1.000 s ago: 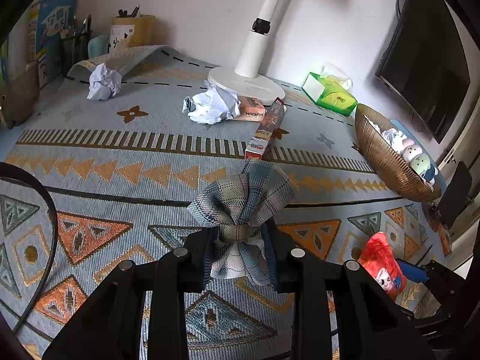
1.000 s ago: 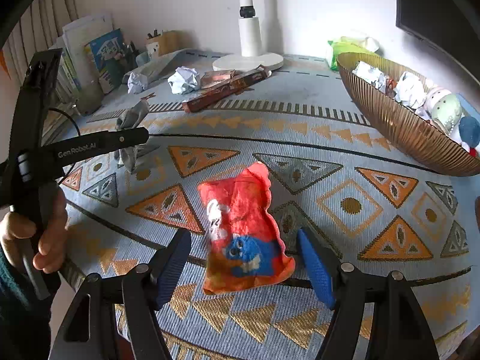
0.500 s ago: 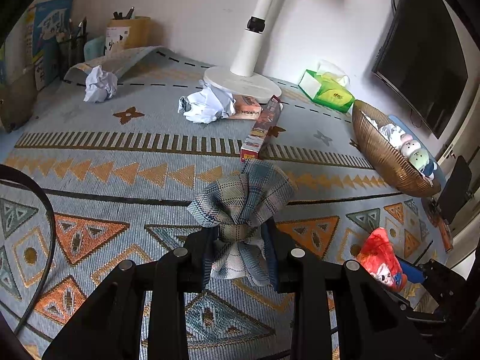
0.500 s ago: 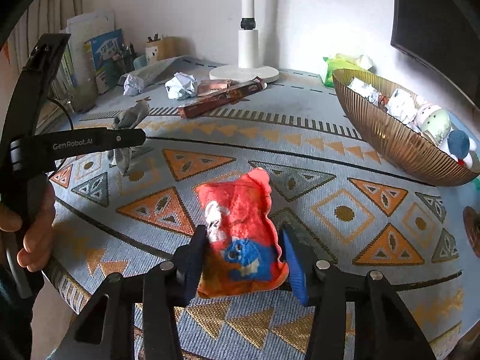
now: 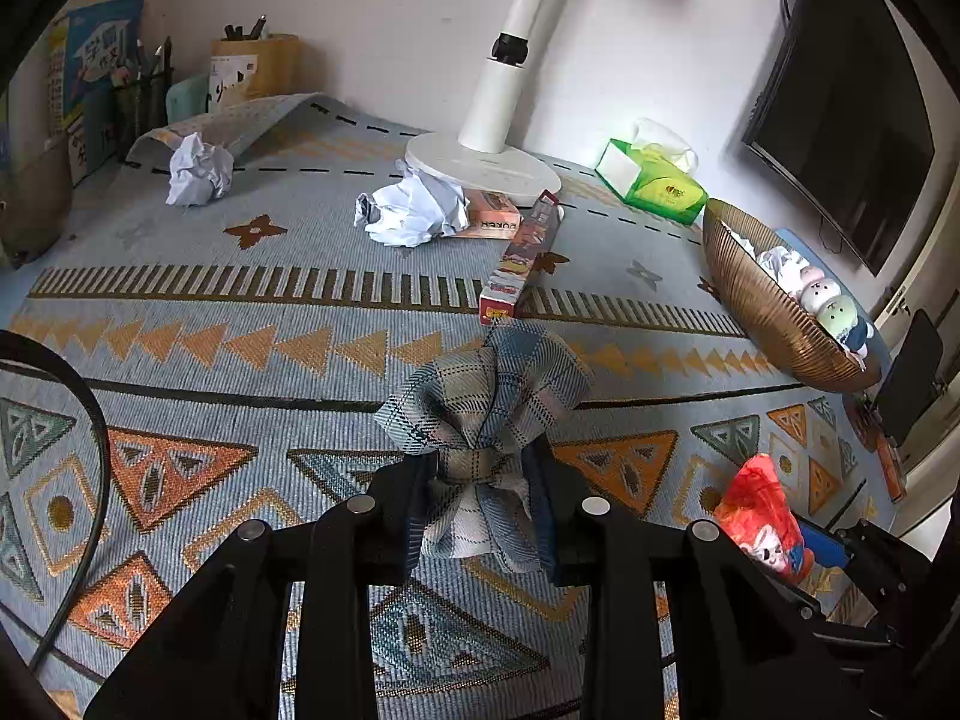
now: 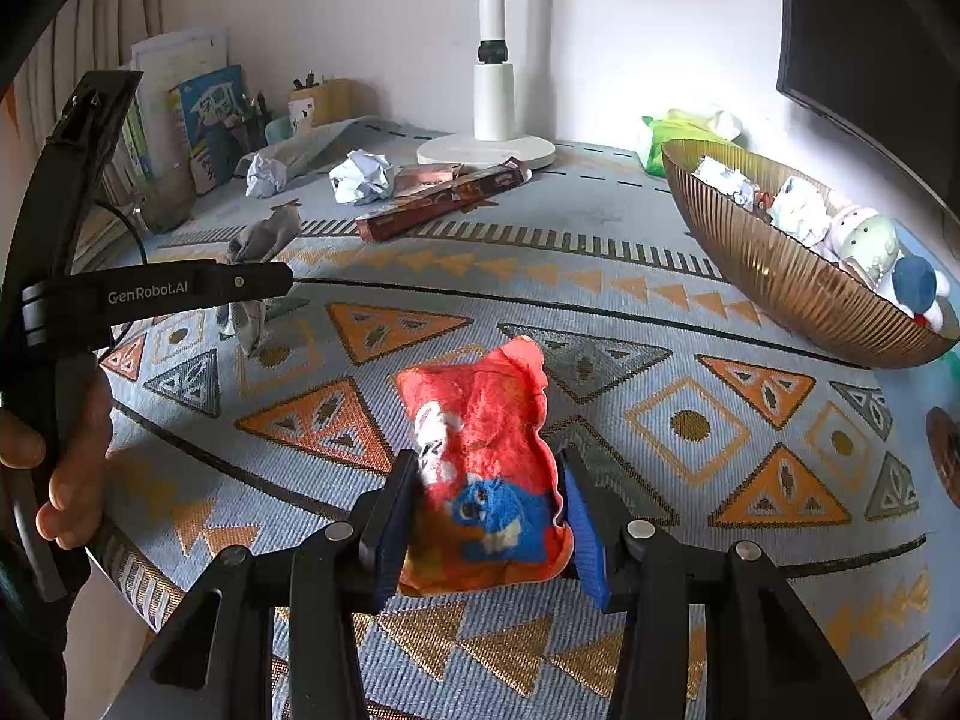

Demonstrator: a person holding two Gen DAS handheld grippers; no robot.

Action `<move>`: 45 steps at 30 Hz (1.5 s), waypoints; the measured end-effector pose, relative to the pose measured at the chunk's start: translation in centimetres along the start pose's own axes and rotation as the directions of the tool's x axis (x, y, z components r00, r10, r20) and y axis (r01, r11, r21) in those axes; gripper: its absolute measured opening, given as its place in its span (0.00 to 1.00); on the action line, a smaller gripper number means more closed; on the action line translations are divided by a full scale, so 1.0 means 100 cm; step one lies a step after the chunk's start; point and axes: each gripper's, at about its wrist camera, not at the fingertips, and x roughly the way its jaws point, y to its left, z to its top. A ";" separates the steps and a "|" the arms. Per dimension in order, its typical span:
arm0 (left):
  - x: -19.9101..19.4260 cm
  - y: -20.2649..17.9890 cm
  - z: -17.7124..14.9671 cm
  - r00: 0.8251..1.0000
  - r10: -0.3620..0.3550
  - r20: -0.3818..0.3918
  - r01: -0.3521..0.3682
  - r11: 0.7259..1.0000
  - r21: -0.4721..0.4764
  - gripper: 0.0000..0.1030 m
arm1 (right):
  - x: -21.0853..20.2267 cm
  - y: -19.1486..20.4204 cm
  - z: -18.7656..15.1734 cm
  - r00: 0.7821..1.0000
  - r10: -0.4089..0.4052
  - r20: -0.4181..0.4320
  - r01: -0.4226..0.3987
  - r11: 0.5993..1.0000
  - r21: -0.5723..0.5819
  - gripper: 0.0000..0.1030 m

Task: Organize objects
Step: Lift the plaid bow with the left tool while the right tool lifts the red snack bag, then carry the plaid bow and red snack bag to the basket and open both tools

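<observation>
My left gripper is shut on a bunched plaid cloth and holds it above the patterned table cover. My right gripper is shut on a red fuzzy pouch with a blue figure, lifted off the cover. The pouch also shows in the left wrist view, at the lower right. The left gripper and its cloth show in the right wrist view at the left. A brown ribbed bowl with crumpled paper and small toys stands at the right.
Two crumpled paper balls, a long snack box, a small orange box, a white stand base and a green tissue pack lie at the back. Books and pen holders line the far left.
My right gripper closed on the red pouch and lifted it slightly. My left gripper kept hold of the plaid cloth and barely moved.
</observation>
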 end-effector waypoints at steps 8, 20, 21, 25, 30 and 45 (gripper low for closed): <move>0.000 -0.001 0.000 1.000 0.004 0.001 -0.004 1.000 -0.001 0.26 | 0.000 0.000 0.000 1.000 0.001 0.001 -0.001 1.000 -0.001 0.44; 0.000 0.000 -0.001 1.000 0.003 0.001 -0.003 1.000 0.001 0.26 | -0.005 -0.004 0.001 0.997 0.074 -0.006 -0.074 0.996 0.044 0.42; 0.000 0.000 0.000 1.000 0.004 0.000 -0.004 1.000 0.002 0.26 | -0.006 -0.006 0.003 0.994 0.107 -0.005 -0.107 0.992 0.062 0.42; -0.003 -0.002 0.001 1.000 0.017 0.007 -0.017 1.000 0.003 0.26 | -0.020 -0.012 0.010 0.984 0.175 0.027 -0.177 0.978 0.109 0.42; -0.019 -0.020 0.020 0.999 -0.035 0.039 0.034 0.999 0.024 0.26 | -0.057 -0.048 0.029 0.971 0.201 0.128 -0.221 0.960 0.173 0.22; -0.025 -0.041 0.021 0.999 -0.039 0.026 0.038 0.997 0.063 0.26 | -0.015 -0.025 0.008 0.941 0.323 -0.100 -0.313 0.944 0.104 0.72</move>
